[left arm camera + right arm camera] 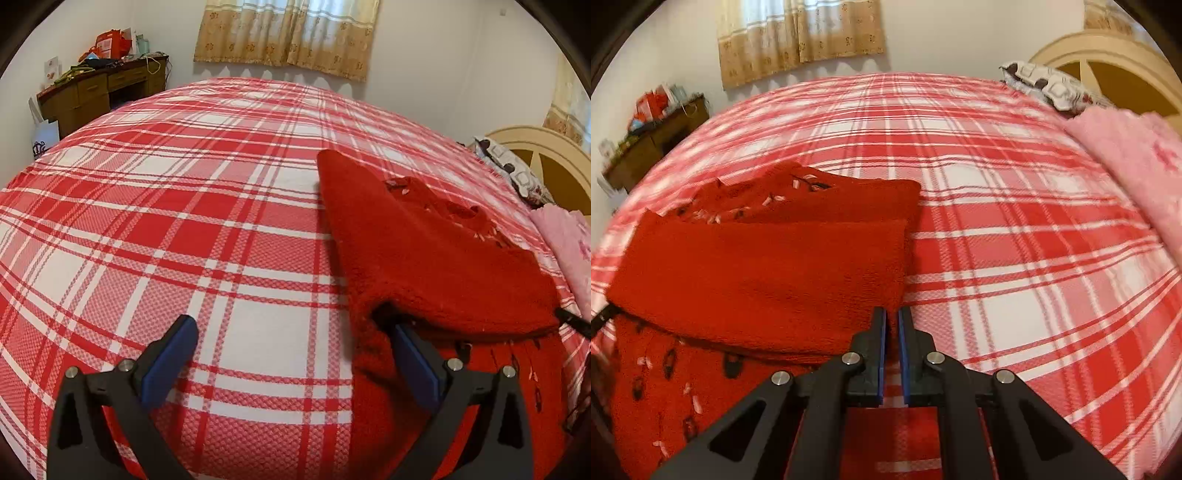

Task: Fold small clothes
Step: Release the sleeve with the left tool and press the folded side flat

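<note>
Red sweater (424,251) lies on the plaid bed (184,221), toward the headboard (546,158) side, near the pink blanket (1126,158) but apart from it. 1 flap is already folded over the body, so the smooth knit faces up and the patterned part with pale flecks pokes out beyond and below it; looks like mid-fold, probably 1 more fold left. Left gripper (291,332) has jaws spread full wide, 1 blue pad (413,354) tucked under the flap's near edge, the other over bare bed; nothing pinched, likely placed to get under the layer for a lift. Right gripper (892,317) is closed at the flap's corner nearest the blanket; red fabric shows in the slit between the pads, so I judge it is pinching that corner, though the contact is not clear. From the right view the folded flap's long axis runs across the bed, away from the headboard toward the desk (96,92); folded edge faces the grippers.
</note>
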Tool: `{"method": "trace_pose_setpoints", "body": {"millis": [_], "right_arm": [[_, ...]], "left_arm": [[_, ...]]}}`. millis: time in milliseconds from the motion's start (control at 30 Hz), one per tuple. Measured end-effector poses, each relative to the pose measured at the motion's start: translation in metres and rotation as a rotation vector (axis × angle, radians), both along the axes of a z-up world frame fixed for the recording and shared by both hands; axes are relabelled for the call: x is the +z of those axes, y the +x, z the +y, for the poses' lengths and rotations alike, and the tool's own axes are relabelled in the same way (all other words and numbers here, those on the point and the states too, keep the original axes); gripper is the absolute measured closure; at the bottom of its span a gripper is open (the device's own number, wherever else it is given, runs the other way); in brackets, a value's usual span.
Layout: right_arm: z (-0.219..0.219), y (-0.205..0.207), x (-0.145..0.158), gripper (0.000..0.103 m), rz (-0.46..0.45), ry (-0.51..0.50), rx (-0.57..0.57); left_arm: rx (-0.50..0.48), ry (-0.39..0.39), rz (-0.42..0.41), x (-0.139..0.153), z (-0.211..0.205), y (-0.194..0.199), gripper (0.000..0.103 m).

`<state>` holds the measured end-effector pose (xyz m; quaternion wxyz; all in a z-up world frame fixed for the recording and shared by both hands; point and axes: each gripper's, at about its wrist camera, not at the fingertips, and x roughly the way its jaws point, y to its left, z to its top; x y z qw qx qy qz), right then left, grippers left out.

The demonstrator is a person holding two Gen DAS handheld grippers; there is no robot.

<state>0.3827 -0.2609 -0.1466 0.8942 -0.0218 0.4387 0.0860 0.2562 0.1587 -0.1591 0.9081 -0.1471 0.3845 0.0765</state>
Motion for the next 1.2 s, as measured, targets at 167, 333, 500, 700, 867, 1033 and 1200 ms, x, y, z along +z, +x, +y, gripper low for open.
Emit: {"method": "trace_pose_setpoints", "body": {"millis": [167, 333, 500, 700, 867, 1033, 1200], "right_arm": [[-0.001, -0.010, 0.022, 0.063, -0.068, 0.024, 0.007], [0.022, -0.013, 0.042, 0.059, -0.118, 0.076, 0.103], [0.050, 0.006, 0.024, 0.059, -0.056, 0.096, 0.173], [0.044, 0.010, -0.013, 0.059, 0.004, 0.026, 0.164], [0.030, 0.007, -0.016, 0.059, 0.012, 0.047, 0.131], [0.029, 0.012, -0.017, 0.057, 0.013, 0.061, 0.110], [0.030, 0.005, -0.020, 0.055, -0.036, 0.057, 0.107]], "left_arm": [[0.014, -0.060, -0.105, 0.012, 0.010, -0.027, 0.000], [0.049, -0.062, -0.187, 0.039, 0.014, -0.035, 0.000], [0.022, 0.090, -0.113, 0.047, -0.007, 0.012, 0.000], [0.022, 0.207, 0.052, 0.004, -0.007, 0.038, 0.000], [-0.021, 0.112, 0.055, 0.001, 0.002, 0.033, 0.000], [-0.037, 0.091, 0.042, 0.001, -0.002, 0.029, 0.000], [-0.039, 0.075, 0.034, 0.002, -0.002, 0.025, 0.000]]}}
